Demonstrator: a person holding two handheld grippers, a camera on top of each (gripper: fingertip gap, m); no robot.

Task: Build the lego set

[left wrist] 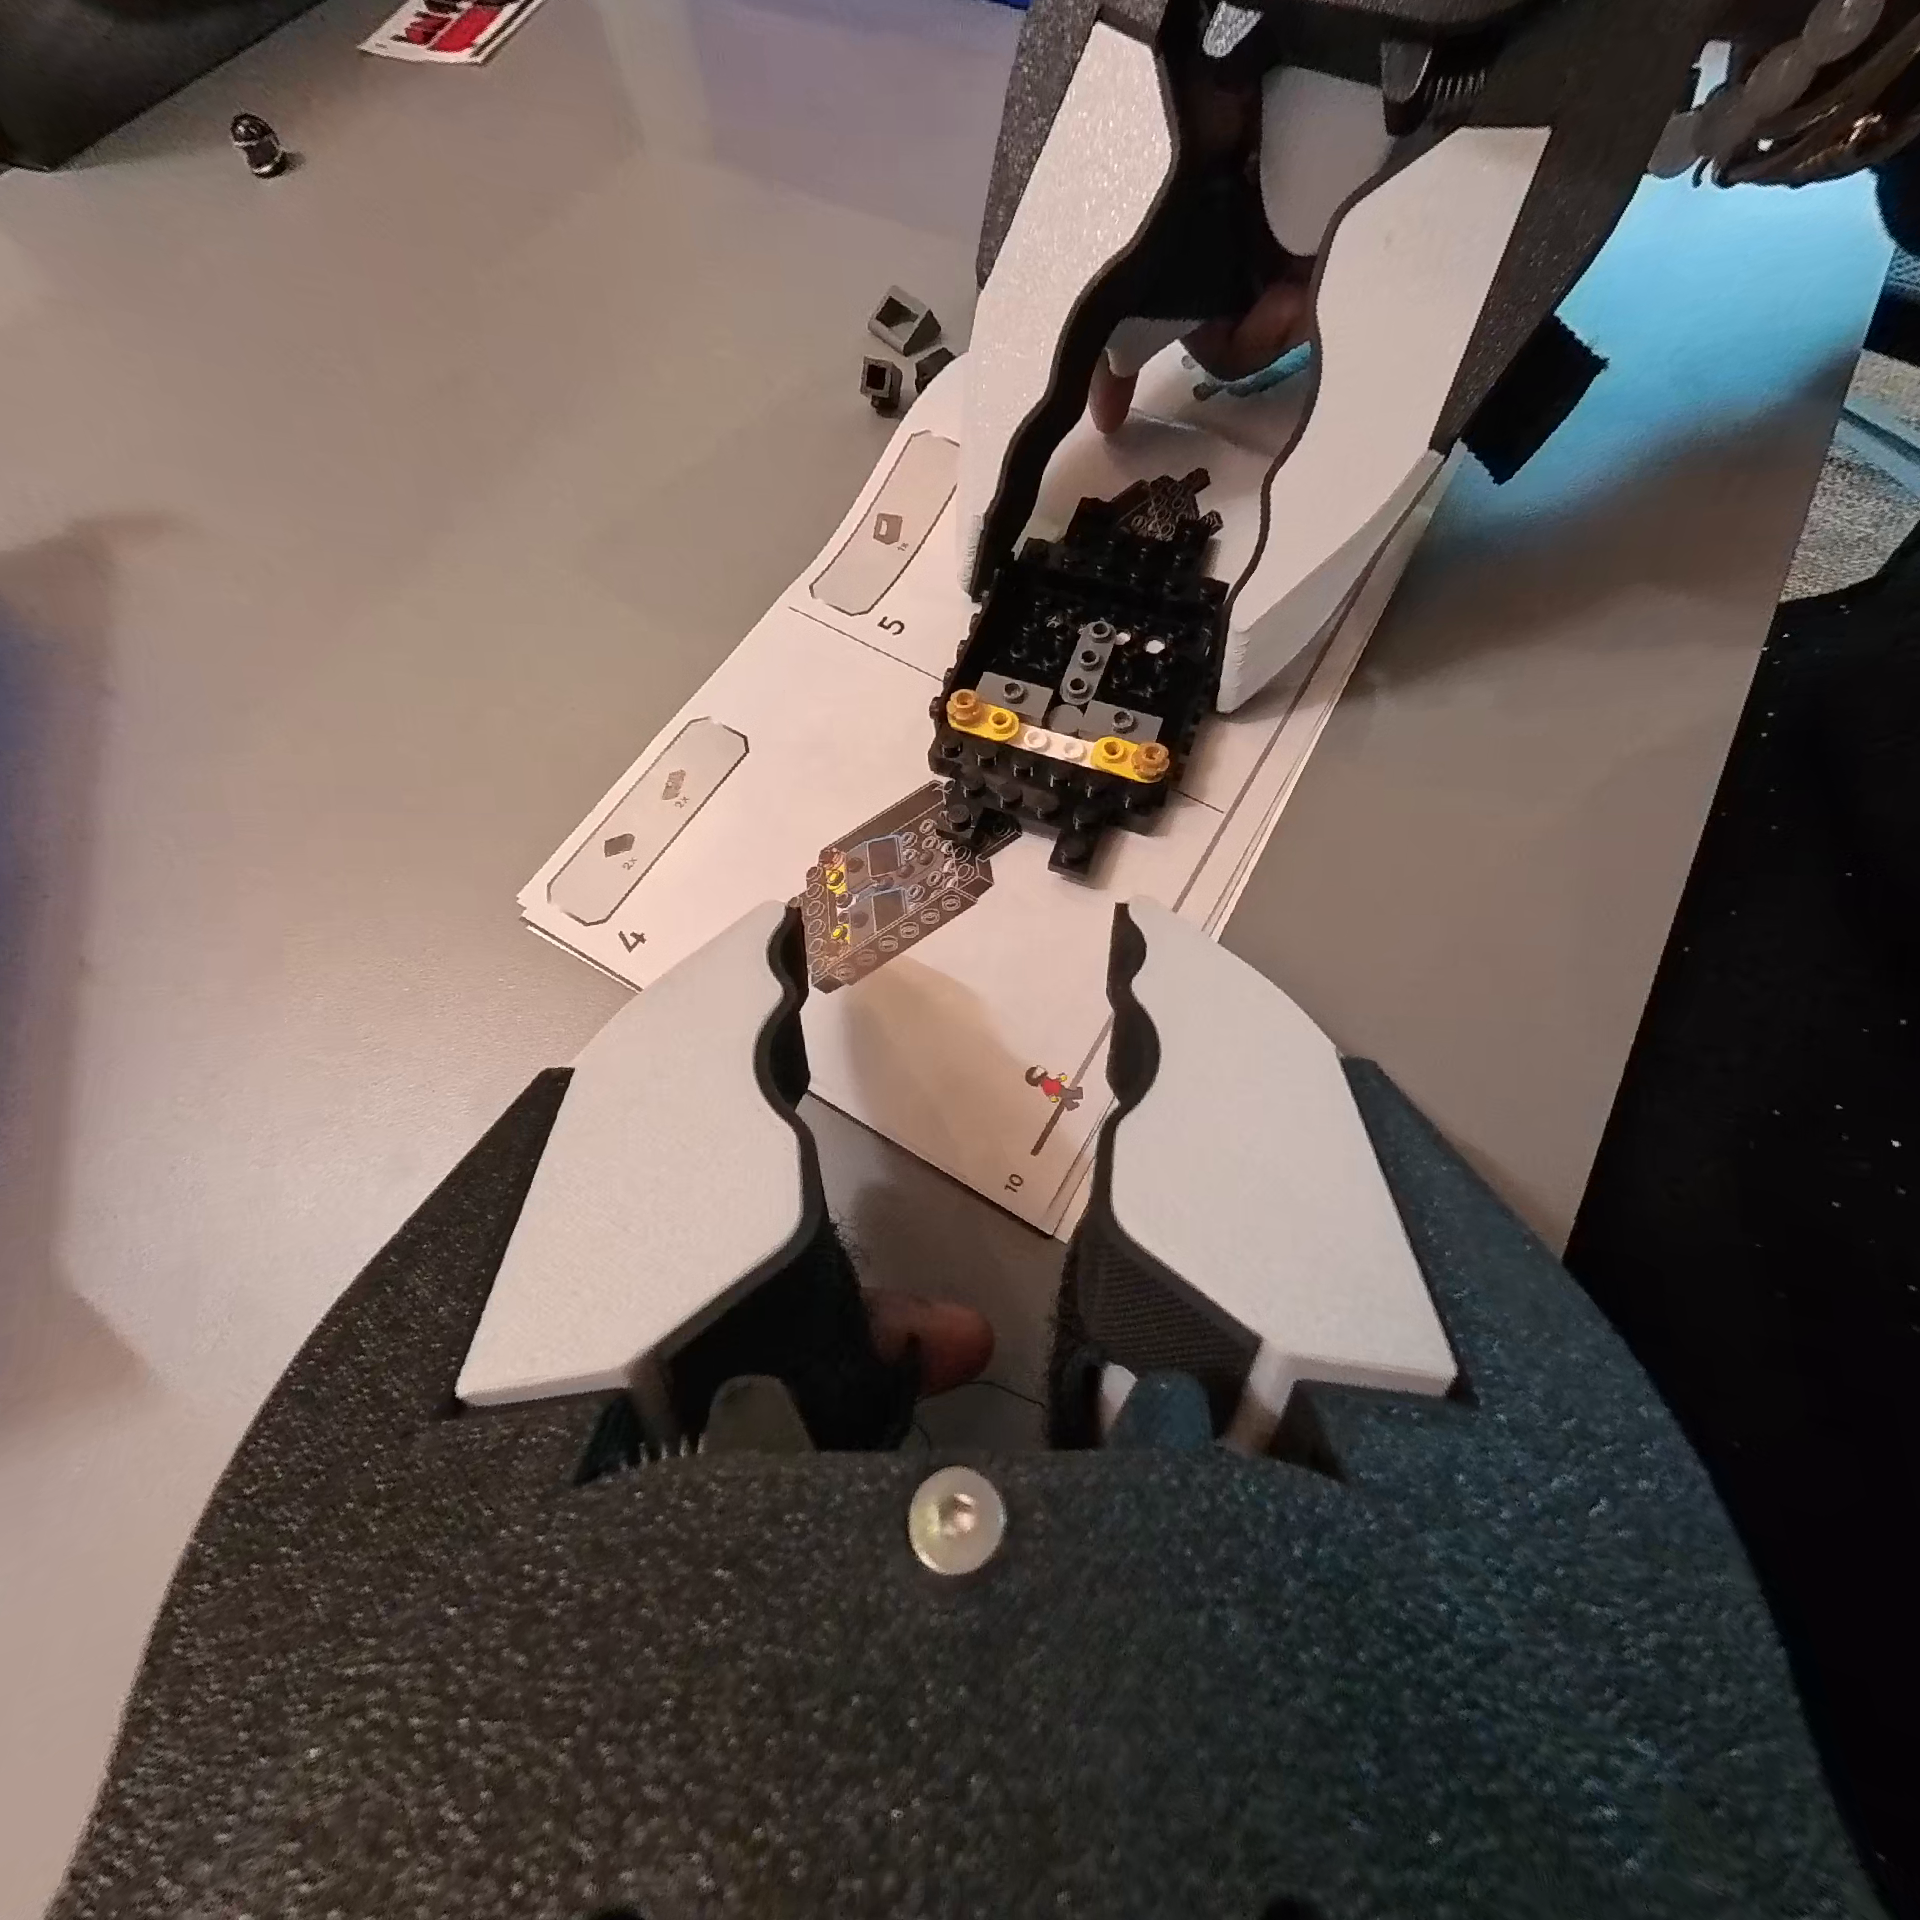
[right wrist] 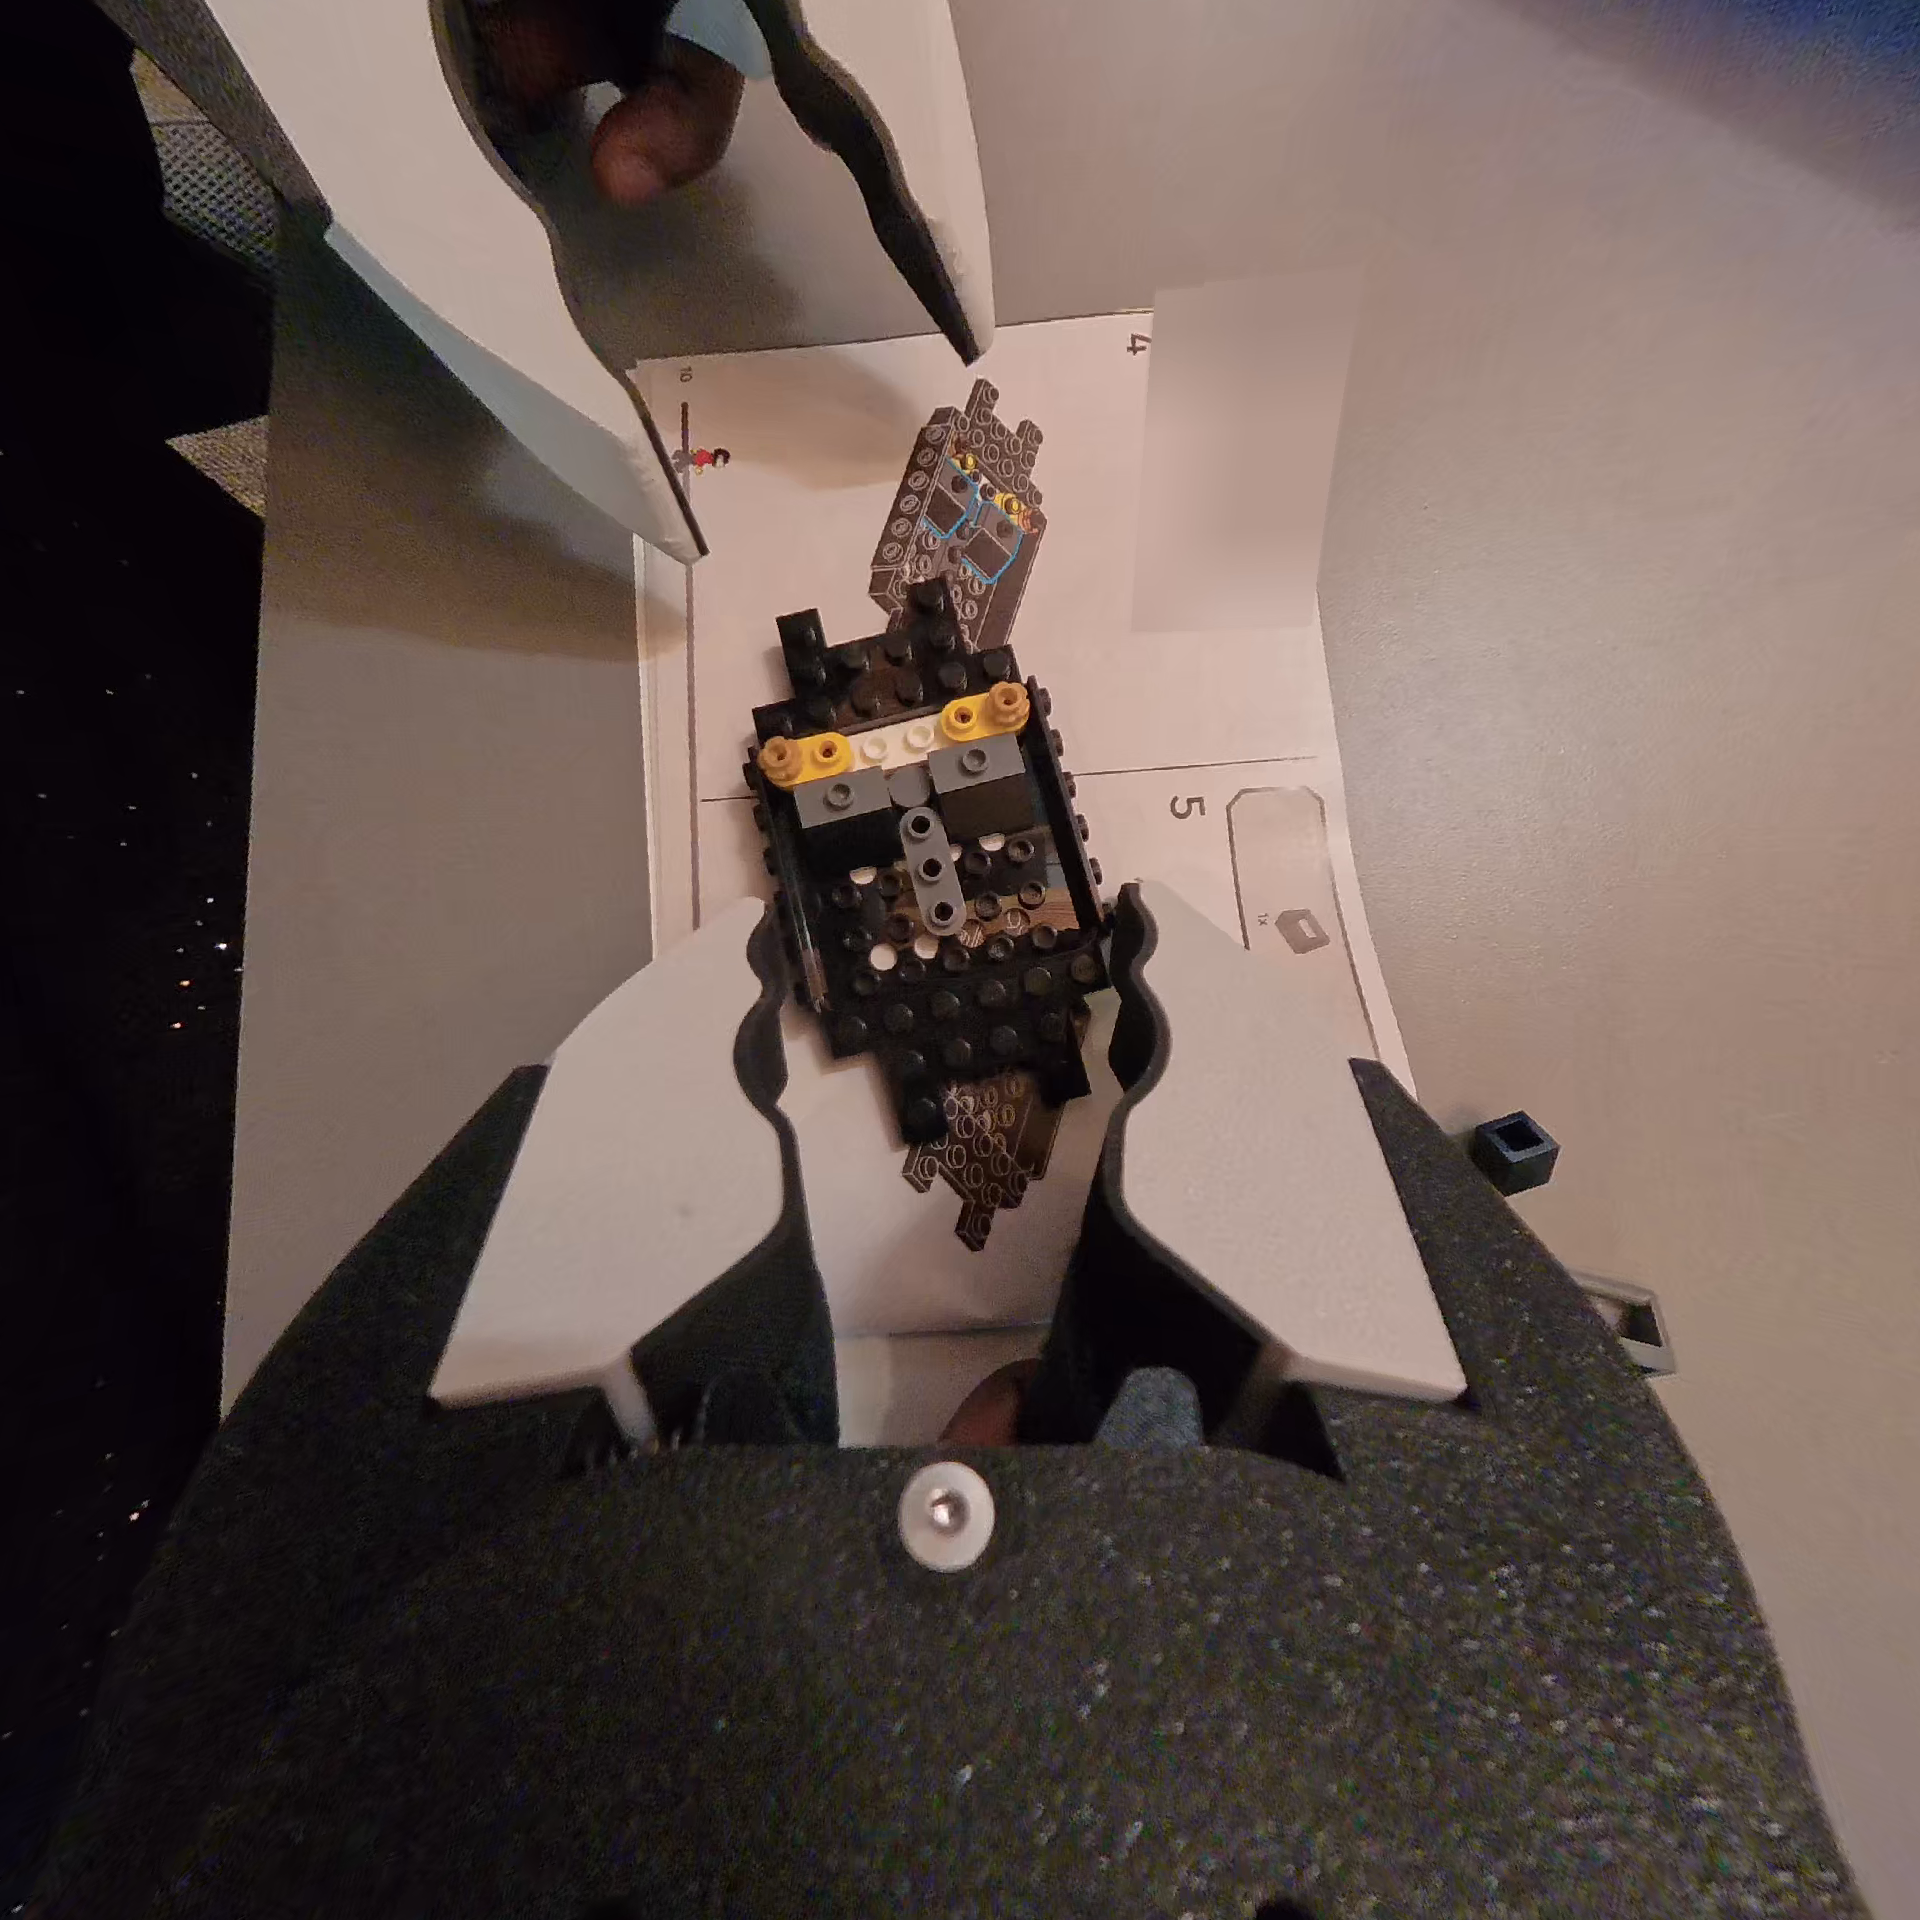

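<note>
A black lego model (right wrist: pixel 935 997) with yellow, white and grey pieces lies on the open instruction booklet (right wrist: pixel 1195 675). My right gripper (right wrist: pixel 940 914) has its fingertips against both long sides of the model's near end and is shut on it. In the left wrist view the model (left wrist: pixel 1081 675) sits on the booklet (left wrist: pixel 790 727) with the right gripper (left wrist: pixel 1117 582) clamping its far end. My left gripper (left wrist: pixel 951 935) is open and empty, just short of the model's pointed end. It also shows in the right wrist view (right wrist: pixel 826 442), beyond the model.
Loose dark grey bricks (left wrist: pixel 904 332) lie left of the booklet, and a small dark round piece (left wrist: pixel 255 140) lies farther off. A small dark brick (right wrist: pixel 1515 1148) and a grey piece (right wrist: pixel 1636 1325) lie by my right gripper. The table edge (left wrist: pixel 1621 1039) runs close beside the booklet. One gripper's finger ends stand about 8 cm off the other's. The small dark brick (right wrist: pixel 1515 1148) is about 7 cm from my right fingertips and 15 cm from my left. Look for it in the left wrist view (left wrist: pixel 891 370) too.
</note>
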